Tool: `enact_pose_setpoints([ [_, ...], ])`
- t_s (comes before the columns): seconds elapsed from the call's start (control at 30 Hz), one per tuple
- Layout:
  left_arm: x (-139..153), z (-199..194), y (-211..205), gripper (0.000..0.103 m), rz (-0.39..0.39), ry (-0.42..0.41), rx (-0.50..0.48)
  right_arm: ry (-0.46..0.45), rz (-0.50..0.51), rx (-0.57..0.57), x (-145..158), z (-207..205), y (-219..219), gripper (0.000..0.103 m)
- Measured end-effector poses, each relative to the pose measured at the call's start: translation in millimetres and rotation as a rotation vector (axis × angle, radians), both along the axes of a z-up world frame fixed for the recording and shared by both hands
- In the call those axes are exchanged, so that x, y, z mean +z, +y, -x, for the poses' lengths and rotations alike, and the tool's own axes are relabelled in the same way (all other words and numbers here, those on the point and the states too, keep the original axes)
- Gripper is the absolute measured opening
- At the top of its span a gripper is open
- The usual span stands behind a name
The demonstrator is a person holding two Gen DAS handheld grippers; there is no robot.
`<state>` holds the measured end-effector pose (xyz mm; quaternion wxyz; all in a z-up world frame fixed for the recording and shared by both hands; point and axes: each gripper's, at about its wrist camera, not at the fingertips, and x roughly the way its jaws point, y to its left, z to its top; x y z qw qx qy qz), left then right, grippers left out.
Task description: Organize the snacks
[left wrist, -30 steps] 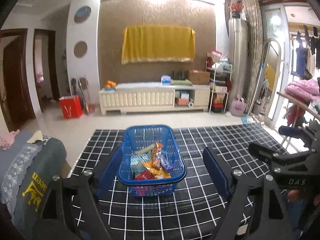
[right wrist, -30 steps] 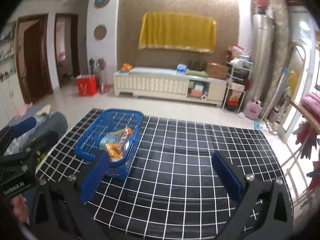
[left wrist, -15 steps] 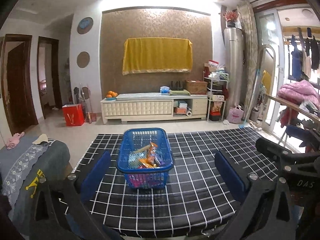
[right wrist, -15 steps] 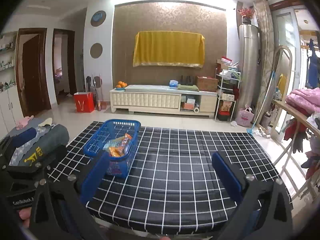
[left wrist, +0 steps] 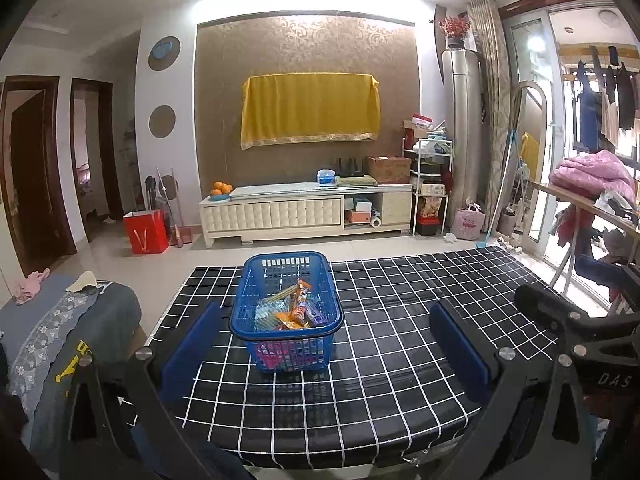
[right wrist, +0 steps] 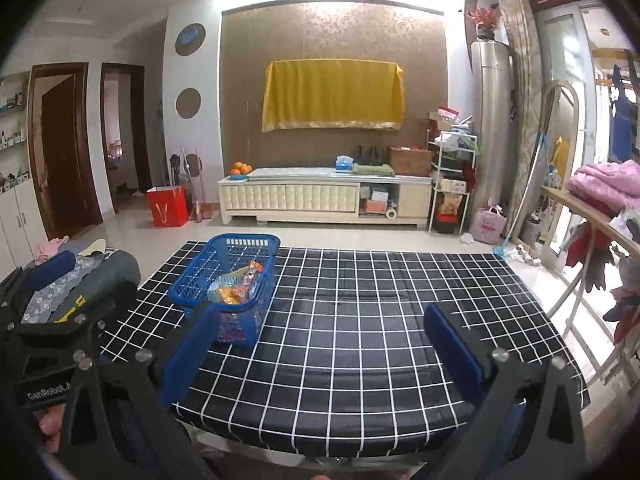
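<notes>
A blue plastic basket [left wrist: 286, 268] holding several snack packets [left wrist: 289, 312] stands on the black-and-white checked table [left wrist: 384, 360]. My left gripper [left wrist: 324, 340] is open and empty, held back at the table's near edge, with the basket between and beyond its blue pads. The basket also shows in the right wrist view [right wrist: 228, 256], left of centre. My right gripper [right wrist: 320, 344] is open and empty over the near edge of the table [right wrist: 360, 320], to the right of the basket.
A grey cushioned seat with folded cloth [left wrist: 60, 320] sits left of the table. A clothes rack with a pink blanket [left wrist: 592, 176] stands at the right. A white TV cabinet [left wrist: 304, 212] and a red bag [left wrist: 146, 232] are across the floor.
Both grippers have drawn back and risen from the table. The basket now looks farther away and the table's near edge has come into view. Both stay open and empty.
</notes>
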<state>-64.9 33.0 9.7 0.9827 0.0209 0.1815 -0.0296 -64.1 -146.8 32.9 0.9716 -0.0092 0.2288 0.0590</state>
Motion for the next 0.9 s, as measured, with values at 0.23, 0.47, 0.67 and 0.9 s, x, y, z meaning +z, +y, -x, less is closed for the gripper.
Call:
enact_pose_setpoints([
  [0.23,0.7,1.1,-1.2,0.103,-0.008,0.003,0.012,0.015,-0.016,0.005,-1.6,0.6,-2.4,0.103],
  [0.47,1.4,2.0,-0.3,0.103,0.002,0.008,0.022,0.008,-0.013,0.012,0.5,3.8,0.6,0.103],
  [0.67,-0.3,3.4,0.3,0.103,0.004,0.011,0.025,0.011,-0.012,0.013,1.1,4.3,0.2,0.103],
  [0.9,0.2,2.9,2.9,0.103,0.013,0.013,0.022,0.01,-0.013,0.013,1.1,4.4,-0.2,0.103],
])
